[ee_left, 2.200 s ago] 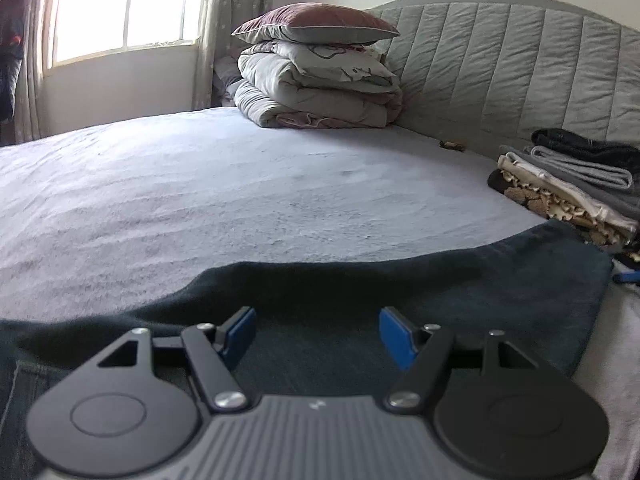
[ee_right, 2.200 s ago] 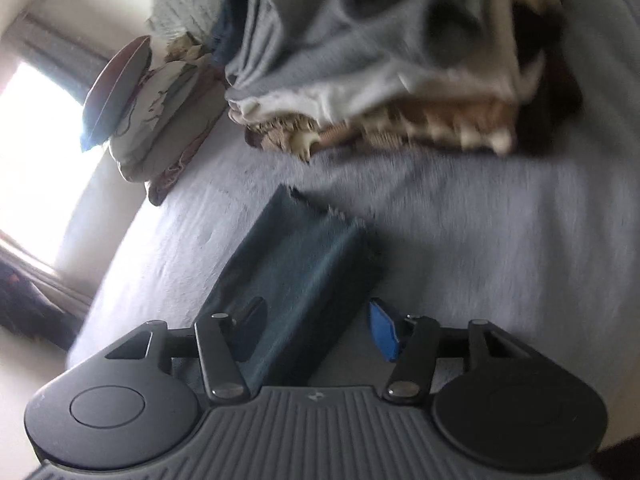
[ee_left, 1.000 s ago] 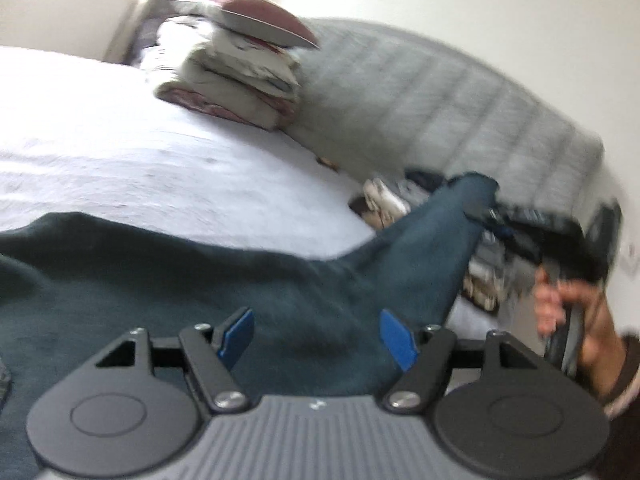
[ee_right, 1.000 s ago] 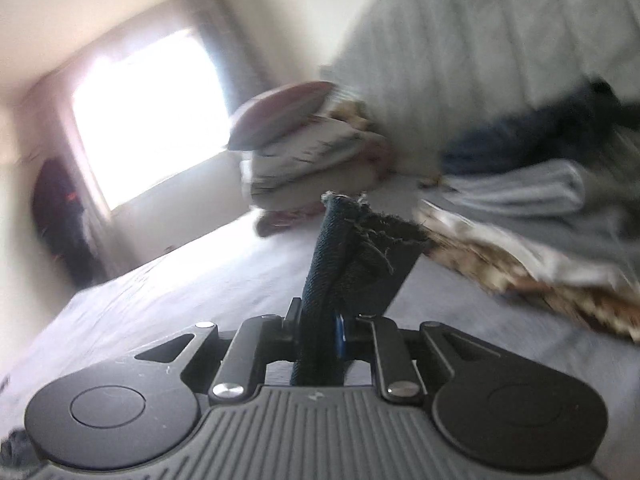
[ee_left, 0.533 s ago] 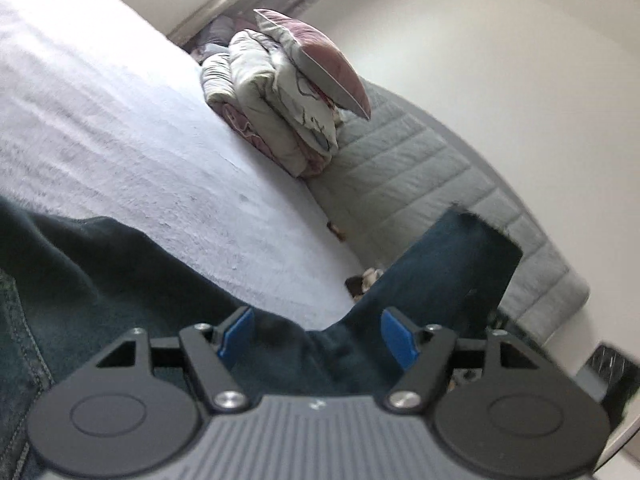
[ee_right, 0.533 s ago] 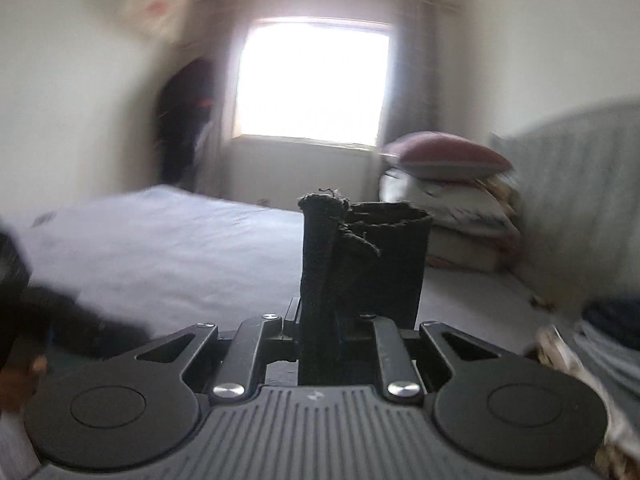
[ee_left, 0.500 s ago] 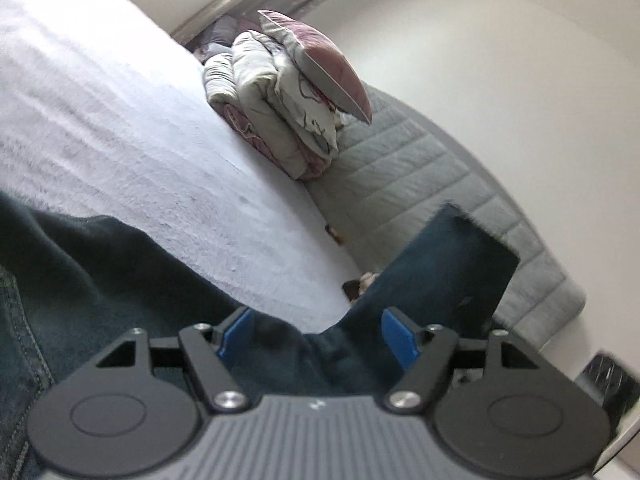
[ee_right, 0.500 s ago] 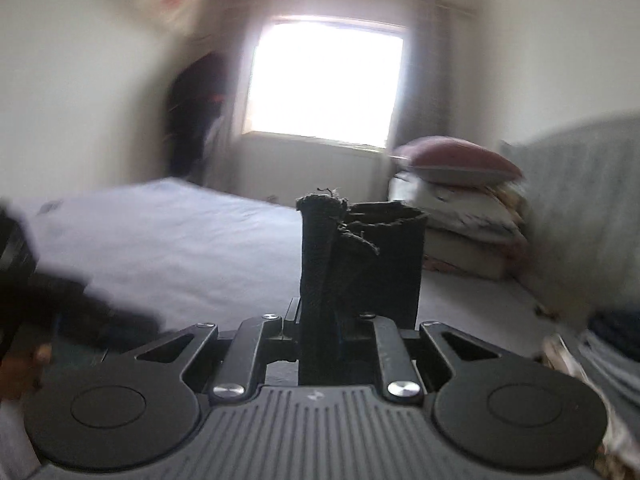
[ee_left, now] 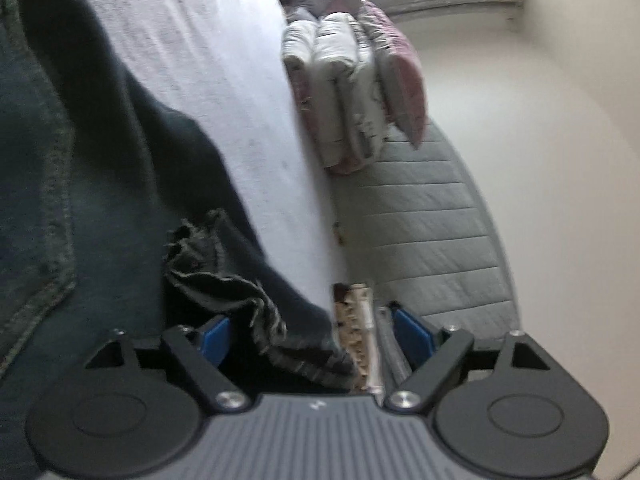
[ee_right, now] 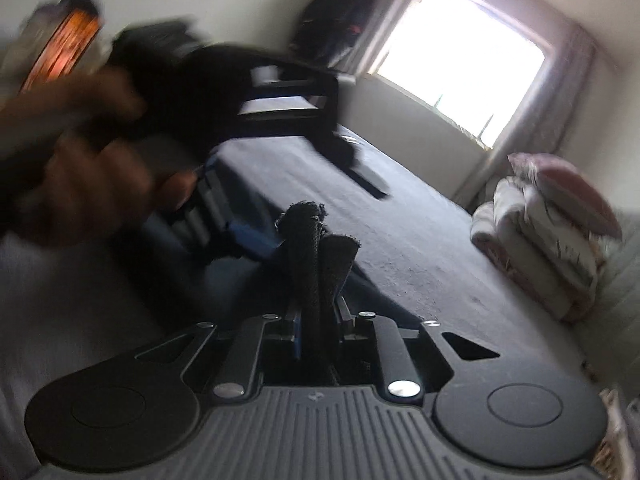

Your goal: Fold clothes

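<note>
My right gripper (ee_right: 320, 320) was squeezed tight on the frayed end of the dark blue denim jeans (ee_right: 316, 248). My left gripper (ee_left: 308, 336) had just been opening, its 2 blue pads (ee_left: 412, 330) wide apart, with the frayed hem lying loose between them. The jeans lay on the pale grey bed (ee_left: 224, 80).

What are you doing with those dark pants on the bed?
A person is folding dark jeans on the bed with two hand-held grippers. The right gripper is shut on the frayed leg hem and carries it over toward the left gripper. That one's jaws have just been opening, and the frayed cloth lies loose between them. A pile of bedding sits by the headboard.
</note>
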`<move>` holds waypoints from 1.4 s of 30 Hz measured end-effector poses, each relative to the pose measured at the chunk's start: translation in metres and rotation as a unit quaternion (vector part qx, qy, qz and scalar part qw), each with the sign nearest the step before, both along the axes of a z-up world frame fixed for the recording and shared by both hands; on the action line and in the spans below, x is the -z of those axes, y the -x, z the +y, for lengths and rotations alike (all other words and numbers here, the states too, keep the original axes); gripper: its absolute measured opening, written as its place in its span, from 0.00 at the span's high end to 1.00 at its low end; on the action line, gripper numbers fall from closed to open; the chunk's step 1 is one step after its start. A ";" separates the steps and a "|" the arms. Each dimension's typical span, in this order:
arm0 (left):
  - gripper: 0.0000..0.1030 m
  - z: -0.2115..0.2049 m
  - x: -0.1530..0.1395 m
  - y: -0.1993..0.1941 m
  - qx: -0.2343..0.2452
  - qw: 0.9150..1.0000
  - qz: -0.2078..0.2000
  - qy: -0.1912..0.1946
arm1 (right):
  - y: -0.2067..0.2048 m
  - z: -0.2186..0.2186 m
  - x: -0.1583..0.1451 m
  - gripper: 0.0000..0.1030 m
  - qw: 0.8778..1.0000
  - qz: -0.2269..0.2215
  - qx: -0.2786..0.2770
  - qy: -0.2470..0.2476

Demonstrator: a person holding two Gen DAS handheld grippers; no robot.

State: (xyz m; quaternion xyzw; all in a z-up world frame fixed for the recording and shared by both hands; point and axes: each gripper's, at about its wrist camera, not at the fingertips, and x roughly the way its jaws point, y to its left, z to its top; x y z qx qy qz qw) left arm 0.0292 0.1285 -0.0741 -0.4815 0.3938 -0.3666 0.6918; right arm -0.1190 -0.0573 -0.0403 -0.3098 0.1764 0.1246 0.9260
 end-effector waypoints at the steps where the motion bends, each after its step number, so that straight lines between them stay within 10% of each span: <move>1: 0.26 0.000 0.000 0.000 -0.002 1.000 0.003 -0.011 | 0.004 0.005 0.006 0.84 1.000 -0.009 -0.006 0.026; 6: 0.53 -0.008 -0.009 -0.002 -0.003 0.993 0.005 -0.115 | 0.014 0.013 0.015 0.83 0.995 -0.041 -0.020 0.088; 9: 0.90 -0.021 -0.011 -0.003 0.001 0.985 -0.005 -0.172 | 0.010 0.010 0.010 0.83 0.997 -0.043 -0.009 0.068; 12: 0.92 -0.030 -0.025 0.001 -0.009 0.981 -0.048 -0.188 | 0.006 0.007 0.007 0.81 0.997 -0.056 0.010 0.059; 16: 0.92 -0.033 -0.054 0.004 -0.027 0.976 -0.131 -0.174 | 0.002 0.004 0.016 0.53 0.989 -0.101 0.065 0.082; 22: 0.92 -0.025 -0.082 0.003 -0.041 0.968 -0.185 -0.164 | -0.018 -0.035 0.016 0.52 0.980 -0.088 0.167 0.062; 37: 0.91 -0.025 -0.016 0.009 0.018 0.951 -0.128 -0.282 | -0.017 -0.107 0.037 0.48 0.972 -0.047 0.212 0.094; 42: 0.91 -0.022 -0.021 0.022 0.008 0.940 -0.178 -0.290 | -0.015 -0.107 0.038 0.48 0.972 -0.042 0.204 0.105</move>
